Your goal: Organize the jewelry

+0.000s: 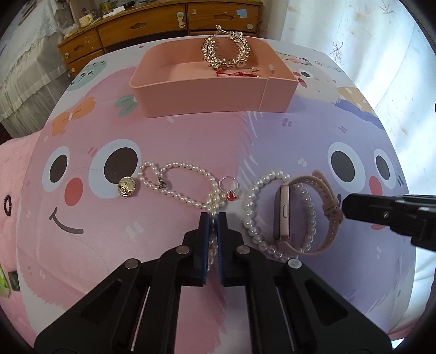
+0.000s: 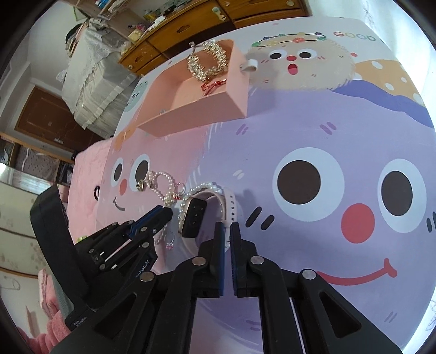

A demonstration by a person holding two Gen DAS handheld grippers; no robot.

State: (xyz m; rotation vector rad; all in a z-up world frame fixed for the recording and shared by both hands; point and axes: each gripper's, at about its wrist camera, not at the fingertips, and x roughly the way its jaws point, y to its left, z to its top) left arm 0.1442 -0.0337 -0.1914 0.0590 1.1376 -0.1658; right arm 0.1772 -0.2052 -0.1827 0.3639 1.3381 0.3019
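Note:
My left gripper (image 1: 213,217) is shut on a pearl necklace (image 1: 188,174) that lies on the cartoon cloth, with a gold pendant (image 1: 127,186) at its far left end. A ring with a red stone (image 1: 231,188) lies just ahead of the gripper. To the right, a pearl bracelet (image 1: 252,217) rings a pink smartwatch (image 1: 283,215). My right gripper (image 2: 227,227) is shut on the watch's pink strap (image 2: 231,207); the watch face (image 2: 194,216) stands on edge. A pink tray (image 1: 207,92) at the back holds a crystal hair comb (image 1: 226,49) and a red string bracelet (image 1: 237,74).
The right gripper's black body (image 1: 392,212) reaches in from the right in the left wrist view. A small earring (image 2: 169,241) lies near the left gripper (image 2: 163,215). A wooden dresser (image 1: 152,24) stands behind the table. A pink quilt (image 1: 13,168) lies at the left.

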